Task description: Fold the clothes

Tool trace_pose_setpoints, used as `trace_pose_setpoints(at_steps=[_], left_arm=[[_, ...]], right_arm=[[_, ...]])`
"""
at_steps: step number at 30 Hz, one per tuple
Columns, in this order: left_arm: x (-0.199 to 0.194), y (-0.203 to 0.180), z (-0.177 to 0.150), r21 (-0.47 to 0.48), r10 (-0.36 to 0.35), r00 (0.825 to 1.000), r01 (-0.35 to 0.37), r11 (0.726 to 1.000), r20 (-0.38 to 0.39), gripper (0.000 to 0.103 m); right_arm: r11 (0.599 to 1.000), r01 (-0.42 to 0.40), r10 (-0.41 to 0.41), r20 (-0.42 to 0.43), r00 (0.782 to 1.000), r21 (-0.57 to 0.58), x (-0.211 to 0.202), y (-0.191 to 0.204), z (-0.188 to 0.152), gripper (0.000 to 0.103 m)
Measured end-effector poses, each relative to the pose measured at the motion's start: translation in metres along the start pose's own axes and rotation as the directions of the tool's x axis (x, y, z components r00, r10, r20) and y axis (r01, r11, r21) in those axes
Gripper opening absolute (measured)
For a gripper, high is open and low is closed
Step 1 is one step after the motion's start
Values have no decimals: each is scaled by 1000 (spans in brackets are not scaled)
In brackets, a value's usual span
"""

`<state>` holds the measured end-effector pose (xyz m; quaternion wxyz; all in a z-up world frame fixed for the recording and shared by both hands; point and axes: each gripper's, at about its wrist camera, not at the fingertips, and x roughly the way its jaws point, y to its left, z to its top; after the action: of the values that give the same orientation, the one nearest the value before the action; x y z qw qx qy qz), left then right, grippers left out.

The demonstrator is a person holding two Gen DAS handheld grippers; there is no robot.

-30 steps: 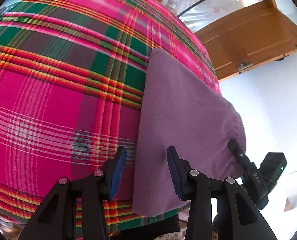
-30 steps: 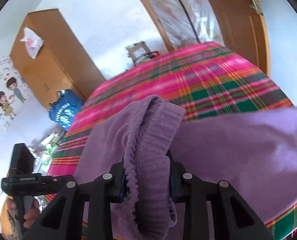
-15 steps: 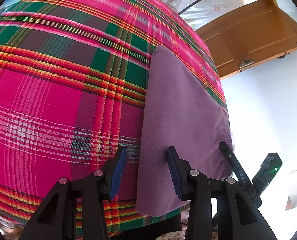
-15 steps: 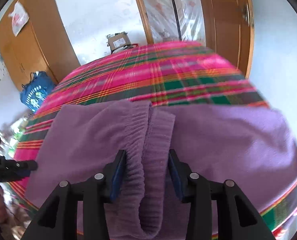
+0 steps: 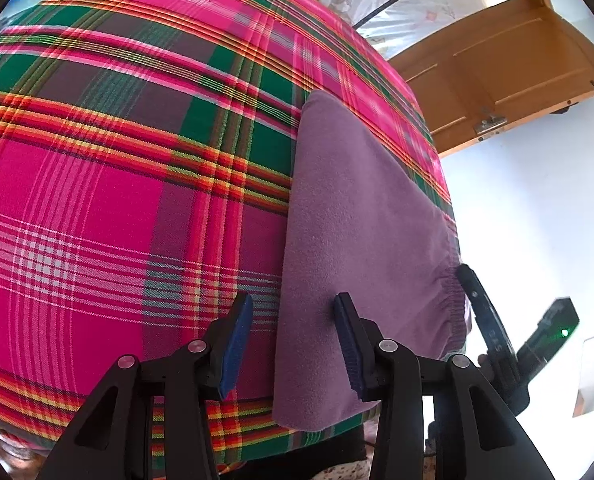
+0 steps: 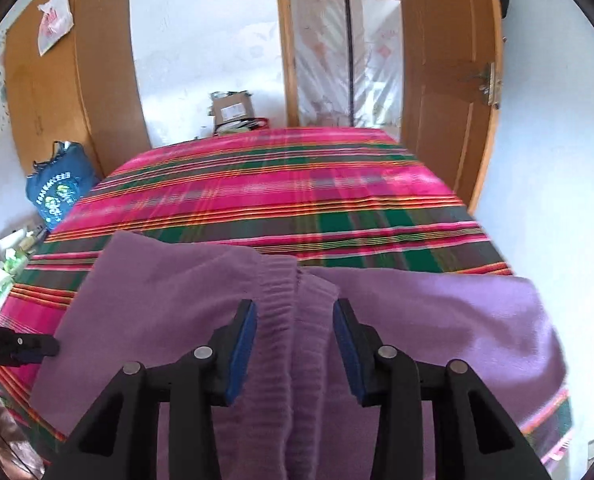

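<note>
A purple garment (image 5: 357,220) lies folded on the near right part of the pink plaid bedspread (image 5: 97,200). My left gripper (image 5: 293,340) hovers open over the garment's left edge, one pad above the purple cloth and the other above the plaid, gripping nothing. In the right wrist view the garment (image 6: 157,300) spreads flat across the bedspread (image 6: 277,184). Its ribbed waistband (image 6: 297,320) runs between the fingers of my right gripper (image 6: 295,344). Those jaws are closing, but the band lies slack on the bed and I see no pinch. The right gripper's finger (image 5: 493,328) shows at the garment's gathered corner.
A wooden door (image 6: 449,80) stands by the bed's far right corner, beside a plastic-covered doorway (image 6: 337,60). A wooden wardrobe (image 6: 69,80) and a blue bag (image 6: 57,196) are at the far left. A cardboard box (image 6: 233,108) sits behind the bed.
The right gripper, which held the waistband raised and bunched, lowered it onto the bed and widened its jaws; the garment now lies flat. The left gripper stayed put.
</note>
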<state>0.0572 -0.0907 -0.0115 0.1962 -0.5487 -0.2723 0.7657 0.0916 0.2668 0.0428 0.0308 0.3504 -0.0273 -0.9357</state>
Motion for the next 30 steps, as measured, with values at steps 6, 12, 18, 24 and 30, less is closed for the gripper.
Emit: trace_pose_setpoints(at_steps=[6,12,18,24,30], left_arm=[[1,-1,1,8,4,1000,-4,1000,-6,44],[2,-2,1,11,7,1000,-7,1000,-9,44],[3,-3,2,17,13,1000,-12,1000,-9,44],[5,-7,3,25,20,1000,-20,999,-16,44],[9,-10,7,27,24,999,-23,999,-25,44]], right_arm=[[1000,28,-28,-73,997,2,21,-3,-14,39],[1000,5,-5,-27,1000,19,9,-3,-4,39],[998,51,-53,-63,997,-33,31,8,19,37],[998,53,-58,-120,991,-41,47,7,11,35],[996,67,-70,-64,995,-56,25,17,13,35]])
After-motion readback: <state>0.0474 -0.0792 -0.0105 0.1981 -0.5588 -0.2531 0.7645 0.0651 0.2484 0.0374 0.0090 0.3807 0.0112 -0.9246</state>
